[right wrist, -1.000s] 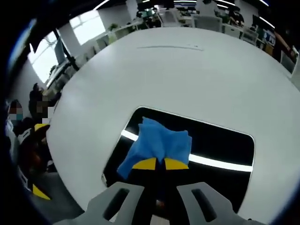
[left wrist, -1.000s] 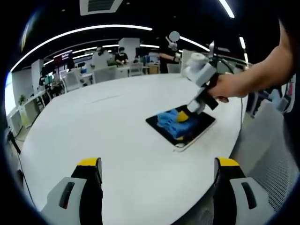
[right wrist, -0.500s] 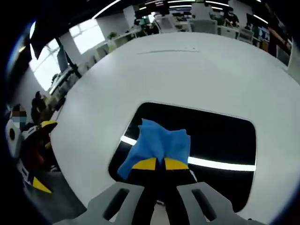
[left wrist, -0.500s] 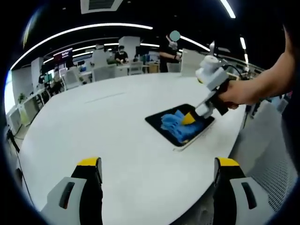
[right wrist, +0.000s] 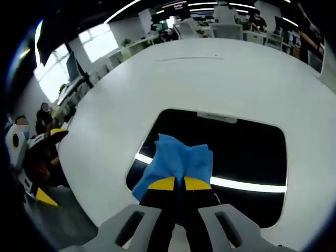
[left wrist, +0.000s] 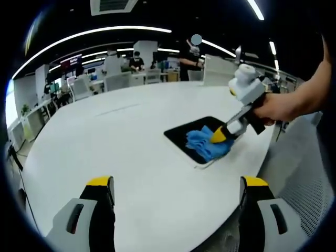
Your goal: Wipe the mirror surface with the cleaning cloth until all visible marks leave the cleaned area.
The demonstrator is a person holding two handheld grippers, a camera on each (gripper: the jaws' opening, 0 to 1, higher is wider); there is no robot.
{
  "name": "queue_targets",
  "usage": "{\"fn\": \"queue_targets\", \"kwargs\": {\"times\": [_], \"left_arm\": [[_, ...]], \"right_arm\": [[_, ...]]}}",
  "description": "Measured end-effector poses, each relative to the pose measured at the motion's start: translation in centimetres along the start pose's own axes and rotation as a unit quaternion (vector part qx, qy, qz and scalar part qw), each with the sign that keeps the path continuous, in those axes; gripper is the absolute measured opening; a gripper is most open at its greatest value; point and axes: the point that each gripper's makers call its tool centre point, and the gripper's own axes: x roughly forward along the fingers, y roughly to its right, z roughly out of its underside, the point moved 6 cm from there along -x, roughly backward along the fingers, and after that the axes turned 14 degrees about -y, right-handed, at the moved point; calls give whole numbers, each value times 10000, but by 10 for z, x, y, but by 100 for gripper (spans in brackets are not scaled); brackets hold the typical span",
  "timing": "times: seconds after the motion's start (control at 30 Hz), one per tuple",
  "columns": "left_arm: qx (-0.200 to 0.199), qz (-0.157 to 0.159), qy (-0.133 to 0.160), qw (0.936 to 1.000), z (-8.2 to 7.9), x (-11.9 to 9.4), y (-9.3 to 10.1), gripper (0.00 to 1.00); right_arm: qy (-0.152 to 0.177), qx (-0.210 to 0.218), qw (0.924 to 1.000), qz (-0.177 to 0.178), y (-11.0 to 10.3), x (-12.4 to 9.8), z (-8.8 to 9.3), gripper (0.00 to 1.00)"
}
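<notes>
**White counter, cloth pressed on the mirror**

Round white counter [left wrist: 115, 136] fills my view, office desks behind it. My right claw [right wrist: 175, 183] is clamped on the blue cleaning cloth [right wrist: 176, 164], which rests on the dark mirror [right wrist: 247, 152] near its nearer edge. My left claw [left wrist: 176, 184] hangs wide apart above bare counter, holding nothing, well apart from the mirror [left wrist: 181, 135].
</notes>
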Motion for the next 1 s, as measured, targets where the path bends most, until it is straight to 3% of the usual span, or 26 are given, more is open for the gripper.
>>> {"fn": "queue_targets", "kwargs": {"times": [0.63, 1.0], "left_arm": [[92, 26, 4, 10000, -1, -1, 2, 99], [73, -7, 20, 10000, -1, -1, 1, 99]], "right_arm": [[-141, 141, 9998, -89, -10, -9, 22, 0], [-418, 440, 9978, -267, -13, -11, 29, 0]]}}
